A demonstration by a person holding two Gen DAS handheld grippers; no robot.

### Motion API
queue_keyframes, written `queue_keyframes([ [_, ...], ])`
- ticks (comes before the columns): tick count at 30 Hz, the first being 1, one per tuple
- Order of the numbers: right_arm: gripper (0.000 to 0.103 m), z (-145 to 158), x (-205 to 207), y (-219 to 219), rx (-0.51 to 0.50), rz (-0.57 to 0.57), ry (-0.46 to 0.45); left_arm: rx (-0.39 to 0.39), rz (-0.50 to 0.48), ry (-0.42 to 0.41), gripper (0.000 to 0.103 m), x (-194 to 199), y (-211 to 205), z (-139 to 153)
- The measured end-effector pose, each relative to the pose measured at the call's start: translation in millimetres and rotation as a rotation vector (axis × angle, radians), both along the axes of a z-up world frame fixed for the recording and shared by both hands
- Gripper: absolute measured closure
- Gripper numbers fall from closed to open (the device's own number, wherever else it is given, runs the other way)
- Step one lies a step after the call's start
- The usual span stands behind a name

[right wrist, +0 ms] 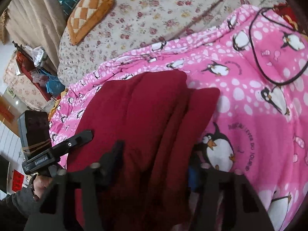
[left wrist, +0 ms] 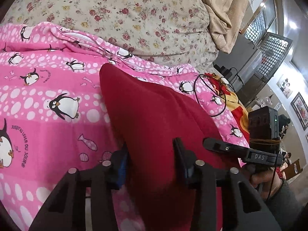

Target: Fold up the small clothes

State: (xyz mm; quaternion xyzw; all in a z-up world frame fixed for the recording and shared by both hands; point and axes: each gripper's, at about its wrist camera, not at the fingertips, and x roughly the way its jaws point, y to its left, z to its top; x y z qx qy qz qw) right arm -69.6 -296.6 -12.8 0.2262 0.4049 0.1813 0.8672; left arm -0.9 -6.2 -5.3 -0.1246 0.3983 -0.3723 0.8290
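Observation:
A dark red garment [left wrist: 154,104] lies bunched in long folds on a pink penguin-print quilt [left wrist: 48,88]. My left gripper [left wrist: 151,151] has its jaws set around the near end of the garment, and the cloth fills the gap and touches both pads. In the right wrist view the same red garment [right wrist: 138,104] runs away from me, folded into ridges. My right gripper [right wrist: 156,154] grips its near end, with the cloth squeezed between the fingers. Each view shows the other tool beside the cloth, held by a person's hand [right wrist: 41,184].
A floral bedspread [left wrist: 134,15] covers the bed beyond the quilt [right wrist: 259,115]. A thin black cable loop [right wrist: 269,61] lies on the quilt to the right. An orange checked cushion [right wrist: 90,9] sits at the back. Beige curtain, shelves and clutter stand off the bed's side.

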Motion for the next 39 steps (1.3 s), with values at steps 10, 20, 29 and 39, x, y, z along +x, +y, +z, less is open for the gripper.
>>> queue_keyframes([
  [10, 0.066, 22, 18, 16, 0.070, -0.036, -0.041, 0.031, -0.001, -0.029, 0.084, 24, 30, 36],
  [20, 0.066, 24, 101, 89, 0.201, 0.048, 0.014, 0.103, 0.081, 0.062, 0.082, 82, 104, 38],
  [29, 0.063, -5, 104, 96, 0.242, 0.006, 0.140, 0.121, 0.115, 0.169, 0.067, 88, 105, 5],
  [39, 0.058, -1, 87, 91, 0.208, 0.019, 0.106, 0.147, 0.083, 0.128, 0.065, 78, 94, 11],
])
